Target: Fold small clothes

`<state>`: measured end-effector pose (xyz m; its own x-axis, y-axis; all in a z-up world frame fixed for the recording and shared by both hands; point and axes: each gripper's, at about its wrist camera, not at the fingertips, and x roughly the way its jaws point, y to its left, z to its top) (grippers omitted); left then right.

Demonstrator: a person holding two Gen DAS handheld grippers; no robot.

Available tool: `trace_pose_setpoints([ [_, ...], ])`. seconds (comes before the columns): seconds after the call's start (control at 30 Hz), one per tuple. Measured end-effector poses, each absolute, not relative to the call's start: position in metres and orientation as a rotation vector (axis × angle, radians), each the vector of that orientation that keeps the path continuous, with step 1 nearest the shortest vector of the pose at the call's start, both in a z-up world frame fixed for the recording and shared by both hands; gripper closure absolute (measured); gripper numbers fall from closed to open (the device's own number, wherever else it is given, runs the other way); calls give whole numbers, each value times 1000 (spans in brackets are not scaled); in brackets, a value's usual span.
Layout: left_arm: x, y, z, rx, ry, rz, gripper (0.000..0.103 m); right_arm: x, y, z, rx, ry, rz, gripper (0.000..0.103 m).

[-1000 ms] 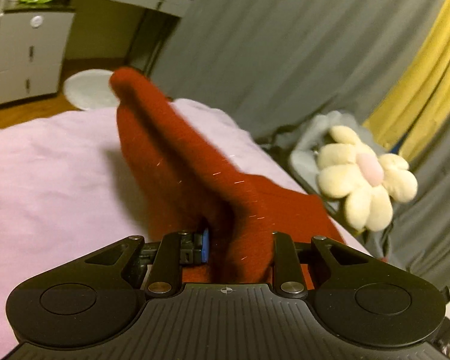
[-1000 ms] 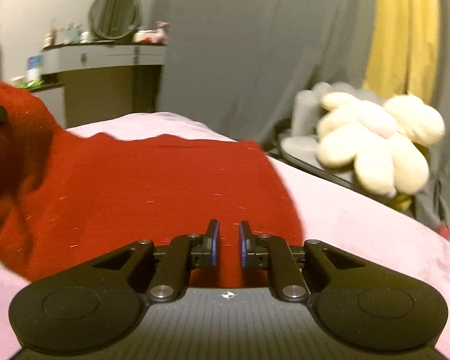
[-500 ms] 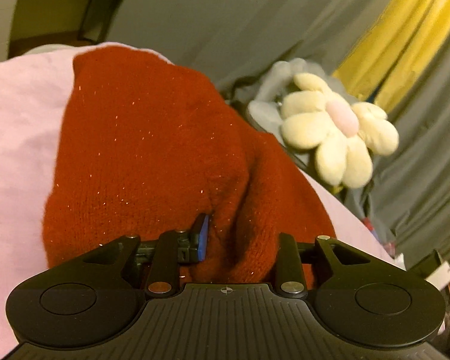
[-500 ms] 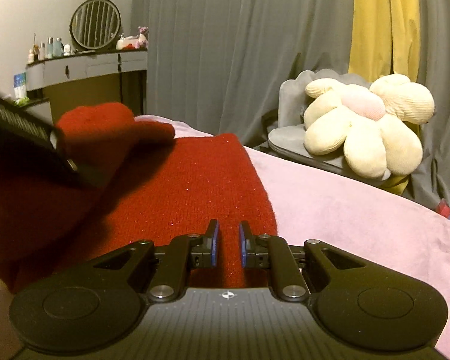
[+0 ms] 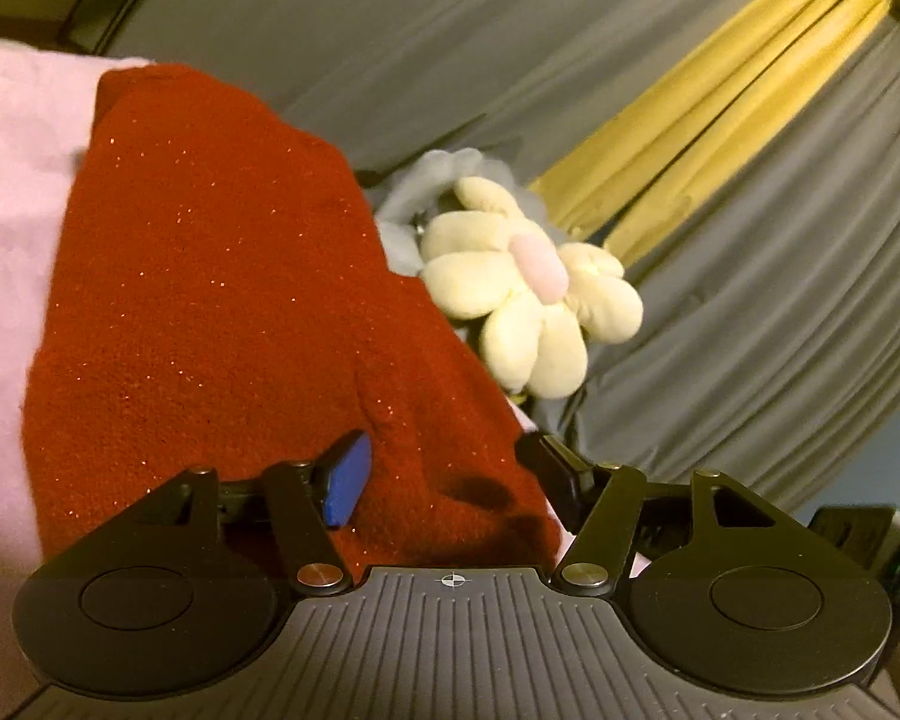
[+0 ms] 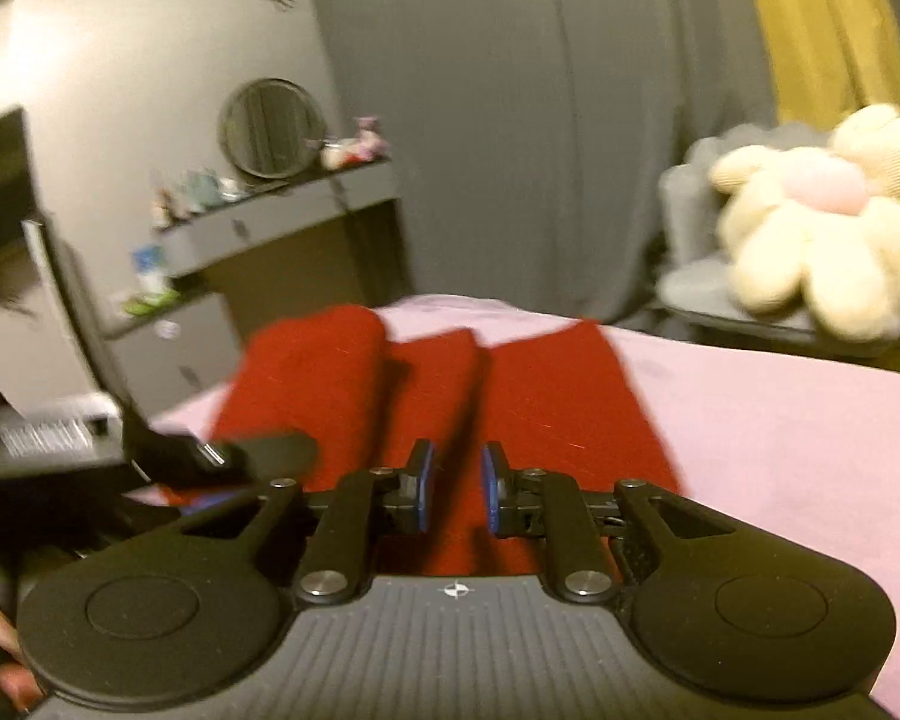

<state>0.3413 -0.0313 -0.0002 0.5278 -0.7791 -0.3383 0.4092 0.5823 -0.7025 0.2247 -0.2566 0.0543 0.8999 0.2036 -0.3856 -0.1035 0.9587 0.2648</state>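
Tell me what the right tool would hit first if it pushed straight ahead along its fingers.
Most likely the red knit garment: the right tool, its jaws opening with only a narrow gap, points low over the folded layers lying on the pink bedcover. Depth is hard to judge.

Bare pink bed [image 6: 780, 420] lies open right of the red knit garment [image 6: 540, 396]. The left gripper [image 6: 252, 450] crowds its left edge; a flower cushion [image 6: 810, 228] stands beyond the bed's far right side.

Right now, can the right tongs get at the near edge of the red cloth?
Probably yes: the right tongs are opening just above the red cloth, with nothing between them and it.
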Motion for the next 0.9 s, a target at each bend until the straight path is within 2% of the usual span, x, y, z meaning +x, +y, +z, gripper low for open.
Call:
trace_pose_setpoints([
  [0.13, 343, -24, -6, -728, 660, -797, 33, 240, -253, 54, 299, 437, 252, 73],
  [0.23, 339, -14, -8, -791, 637, -771, 33, 258, -264, 43, 445, 499, 339, 71],
  [0.27, 337, -12, -6, -806, 625, -743, 33, 256, -264, 43, 451, 492, 367, 71],
  [0.37, 323, -4, 3, -849, 582, -672, 21, 246, -252, 41, 361, 494, 429, 71],
  [0.47, 304, 8, 12, -821, 594, -521, 21, 254, -234, 20, 226, 633, 356, 80],
  [0.6, 277, 29, 17, -705, 576, -329, 18, 250, -227, 12, 163, 628, 326, 83],
  [0.77, 284, 52, -12, -721, 718, -183, 19, 241, -223, 22, 119, 610, 253, 83],
  [0.87, 293, 49, -20, -757, 755, -209, 20, 240, -227, 19, 146, 630, 239, 80],
  [0.9, 295, 48, -17, -739, 753, -222, 20, 239, -230, 22, 181, 633, 237, 70],
])
